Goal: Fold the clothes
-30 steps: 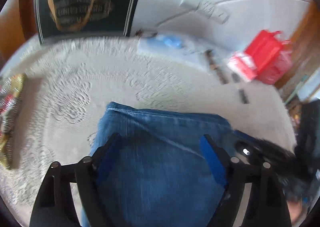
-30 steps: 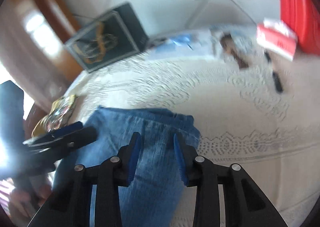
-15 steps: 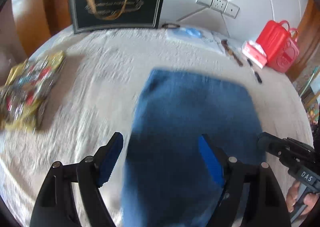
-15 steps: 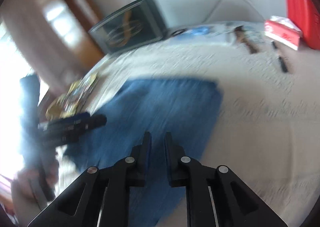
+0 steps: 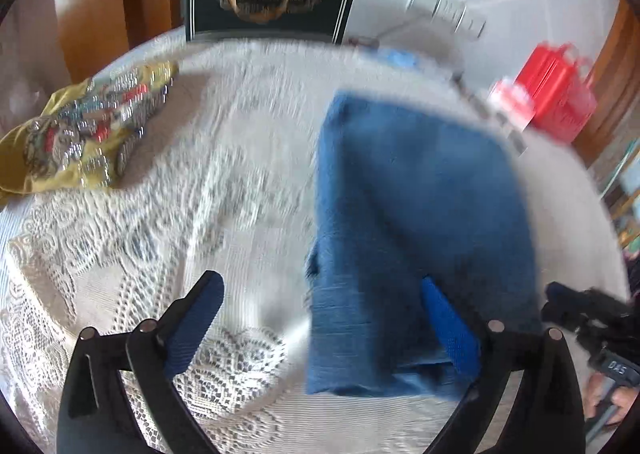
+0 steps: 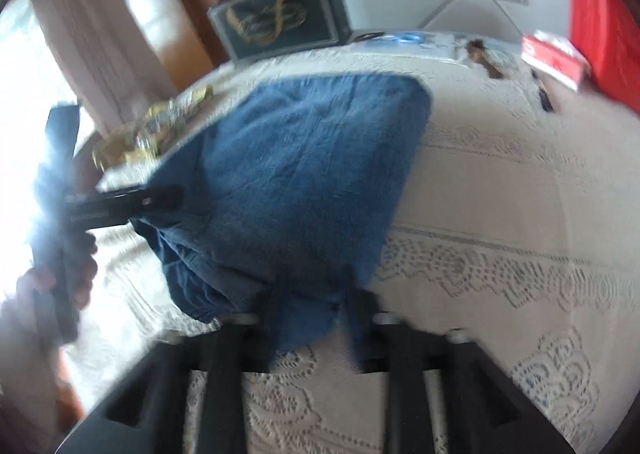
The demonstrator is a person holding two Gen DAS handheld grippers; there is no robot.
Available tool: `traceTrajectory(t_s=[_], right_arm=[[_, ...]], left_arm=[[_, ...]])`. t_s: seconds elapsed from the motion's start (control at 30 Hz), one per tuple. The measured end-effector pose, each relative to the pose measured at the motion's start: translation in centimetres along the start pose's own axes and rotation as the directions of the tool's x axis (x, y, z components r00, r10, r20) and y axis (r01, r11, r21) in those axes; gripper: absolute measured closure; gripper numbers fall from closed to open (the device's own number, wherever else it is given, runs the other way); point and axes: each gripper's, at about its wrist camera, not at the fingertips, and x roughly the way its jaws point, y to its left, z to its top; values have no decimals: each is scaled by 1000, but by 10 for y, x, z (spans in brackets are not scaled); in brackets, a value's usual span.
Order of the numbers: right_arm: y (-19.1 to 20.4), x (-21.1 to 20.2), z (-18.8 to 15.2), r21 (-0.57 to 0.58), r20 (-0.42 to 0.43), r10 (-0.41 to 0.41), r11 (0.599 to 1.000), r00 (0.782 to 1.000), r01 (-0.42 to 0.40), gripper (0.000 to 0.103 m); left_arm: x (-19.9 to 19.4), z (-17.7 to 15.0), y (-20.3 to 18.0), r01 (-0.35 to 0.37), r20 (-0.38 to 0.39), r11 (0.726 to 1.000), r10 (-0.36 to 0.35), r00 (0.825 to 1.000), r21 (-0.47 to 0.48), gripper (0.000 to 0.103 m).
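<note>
A: Left wrist view: the folded jeans [image 5: 420, 213] lie flat on the lace-covered bench [image 5: 220, 173], right of centre. The left gripper [image 5: 324, 314] has its jaws opening very wide, nothing pinched; one blue pad hangs over the near denim edge, the other over bare lace.

B: Right wrist view, blurry: the right gripper [image 6: 312, 306] sits at the near hem of the jeans [image 6: 304, 173], jaws opening, a fold of denim between them. Whether the pads touch it, I cannot tell.

A: Gold patterned cloth [image 5: 80, 133] far left, dark gift bag [image 5: 272, 1] and red bag [image 5: 556, 93] at the back.
</note>
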Motion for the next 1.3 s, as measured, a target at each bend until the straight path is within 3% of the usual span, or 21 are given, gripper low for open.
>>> traceTrajectory(t_s=[0.03, 0.07, 0.2, 0.33, 0.5, 0.63, 0.7, 0.77, 0.9, 1.03, 1.2, 1.3], right_arm=[[-7, -6, 2, 30, 24, 4, 1000, 1000, -5, 44], [-14, -12, 3, 60, 49, 8, 998, 999, -11, 42], [-33, -6, 15, 174, 47, 72, 982, 996, -79, 42], [-41, 17, 21, 239, 26, 76, 968, 997, -80, 42], [-49, 47, 26, 298, 35, 123, 946, 992, -128, 41], [-34, 53, 28, 241, 89, 77, 966, 993, -97, 43], [-31, 51, 22, 230, 126, 55, 970, 990, -83, 45], [-27, 51, 23, 200, 108, 28, 979, 994, -49, 49], [-21, 53, 23, 155, 94, 11, 988, 996, -25, 52], [-27, 56, 25, 168, 104, 42, 984, 994, -59, 51], [-19, 57, 24, 146, 115, 0, 989, 993, -16, 49], [-17, 57, 25, 135, 106, -13, 991, 994, -2, 54]], left_arm=[[1, 4, -3, 1, 6, 1000, -1, 1000, 7, 0], [3, 9, -6, -1, 9, 1000, 1, 1000, 18, 0], [33, 22, -14, -9, -33, 1000, 10, 999, 20, 0], [68, 23, -16, 24, -97, 1000, -25, 995, -10, 0], [78, 21, -26, 19, -37, 1000, -18, 999, 9, 0], [72, 12, -25, 17, 30, 1000, -18, 999, 21, 2], [72, 14, -28, 16, 3, 999, -16, 1000, 29, 15], [67, 16, -26, 41, -18, 999, -41, 999, 10, 27], [63, 13, -22, 51, -26, 999, -51, 998, -4, 30], [66, 10, -26, 34, -15, 999, -34, 999, 16, 30], [66, 9, -26, 35, -8, 999, -35, 999, 10, 30], [60, 7, -29, 32, -2, 999, -32, 999, 6, 38]])
